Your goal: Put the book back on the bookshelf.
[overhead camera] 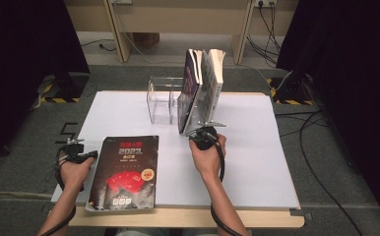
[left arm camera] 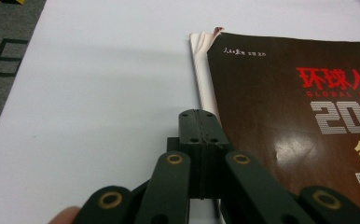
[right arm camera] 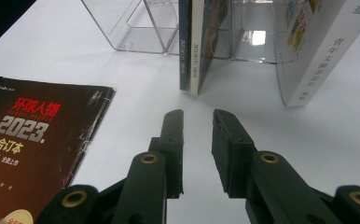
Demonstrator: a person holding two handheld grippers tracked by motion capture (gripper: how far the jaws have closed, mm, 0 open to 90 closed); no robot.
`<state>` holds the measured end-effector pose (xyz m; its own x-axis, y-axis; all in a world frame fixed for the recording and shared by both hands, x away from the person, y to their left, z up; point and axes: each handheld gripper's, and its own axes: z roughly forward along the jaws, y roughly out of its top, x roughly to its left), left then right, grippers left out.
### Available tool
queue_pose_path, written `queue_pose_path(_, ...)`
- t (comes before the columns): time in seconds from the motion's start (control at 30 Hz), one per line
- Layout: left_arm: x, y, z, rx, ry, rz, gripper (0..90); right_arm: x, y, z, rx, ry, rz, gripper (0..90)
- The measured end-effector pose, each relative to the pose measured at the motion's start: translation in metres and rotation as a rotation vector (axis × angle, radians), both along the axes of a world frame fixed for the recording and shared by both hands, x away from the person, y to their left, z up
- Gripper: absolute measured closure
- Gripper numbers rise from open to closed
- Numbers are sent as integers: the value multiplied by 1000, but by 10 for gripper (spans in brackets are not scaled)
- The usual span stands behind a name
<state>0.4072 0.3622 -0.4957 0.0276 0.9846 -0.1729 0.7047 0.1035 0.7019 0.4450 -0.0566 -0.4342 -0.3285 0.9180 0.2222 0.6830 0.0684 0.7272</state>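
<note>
The dark-covered magazine [overhead camera: 124,172] lies flat at the bench's [overhead camera: 257,162] near left, the left gripper [left arm camera: 200,122], jaws together and clamping nothing, touching its spine edge, while the right gripper [right arm camera: 197,116], jaws apart and empty, faces upright books [overhead camera: 200,88] in a clear rack [overhead camera: 161,101].

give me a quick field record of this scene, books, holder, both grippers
surface: white table top
flat book: dark-covered magazine with red and white print, lying near the left front edge
holder: clear plastic book stand, far centre
upright books: thin dark-spined books standing in the holder; white-spined book leaning to their right
left gripper: jaws shut, nothing between them, tip at the magazine's spine edge
right gripper: jaws apart, empty, pointing at the upright books, short of them
</note>
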Motion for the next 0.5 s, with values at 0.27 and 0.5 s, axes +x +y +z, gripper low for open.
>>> queue_pose_path(0.27, 1, -5, -1, 0, -19, -40, 900, 1, 3, -1, -3, 17, 14, 740)
queue_pose_path(0.5, 0, -26, -2, 10, -25, -95, 900, 3, 1, -5, -10, 40, 16, 740)
